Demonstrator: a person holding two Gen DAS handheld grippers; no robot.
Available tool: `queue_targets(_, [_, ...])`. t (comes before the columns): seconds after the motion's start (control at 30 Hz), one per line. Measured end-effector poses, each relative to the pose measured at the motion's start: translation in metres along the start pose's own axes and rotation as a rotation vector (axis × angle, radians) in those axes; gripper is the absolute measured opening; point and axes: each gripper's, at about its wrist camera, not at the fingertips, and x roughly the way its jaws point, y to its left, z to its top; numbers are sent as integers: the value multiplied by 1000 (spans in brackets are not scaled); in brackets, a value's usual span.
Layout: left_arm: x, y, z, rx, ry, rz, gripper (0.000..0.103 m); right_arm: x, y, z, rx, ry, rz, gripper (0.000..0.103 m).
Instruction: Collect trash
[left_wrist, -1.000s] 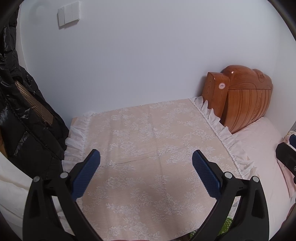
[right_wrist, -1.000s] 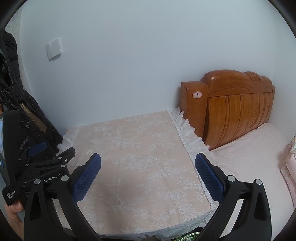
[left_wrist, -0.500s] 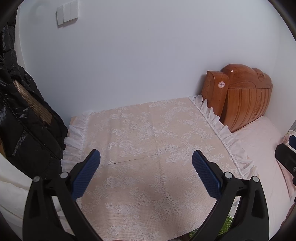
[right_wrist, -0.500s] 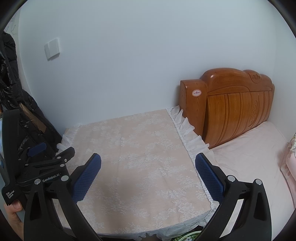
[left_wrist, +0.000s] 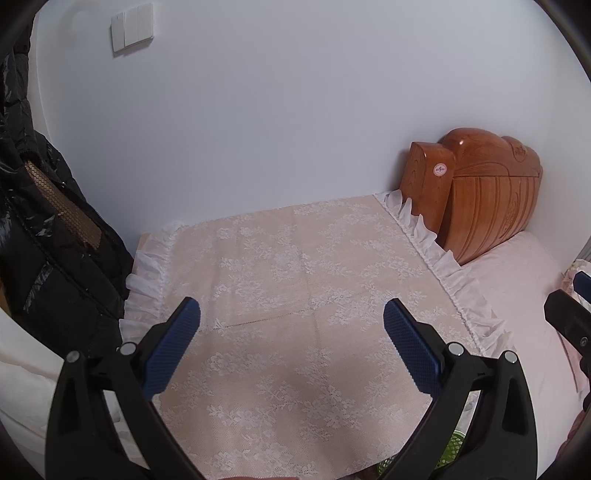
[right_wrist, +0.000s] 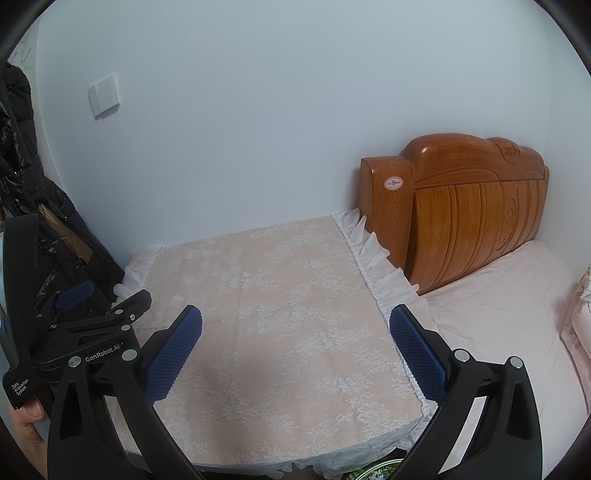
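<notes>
Beside right gripper (right_wrist: 295, 350), left gripper (right_wrist: 99, 314), thumb (right_wrist: 31, 410)

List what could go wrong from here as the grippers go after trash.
1. No trash shows on the lace cloth, so a grab may catch only fabric and drag it by its frill.
2. Both open grippers, left and right, hover close together and could collide.
3. The black jacket hangs against the left edge and may snag the left gripper.

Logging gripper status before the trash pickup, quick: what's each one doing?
Left gripper: open, holding nothing.
Right gripper: open, holding nothing.
</notes>
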Motion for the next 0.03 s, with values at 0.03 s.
queue_targets(0.03, [0, 0, 0, 0, 0, 0, 95, 0, 0, 0, 0, 0, 0, 101])
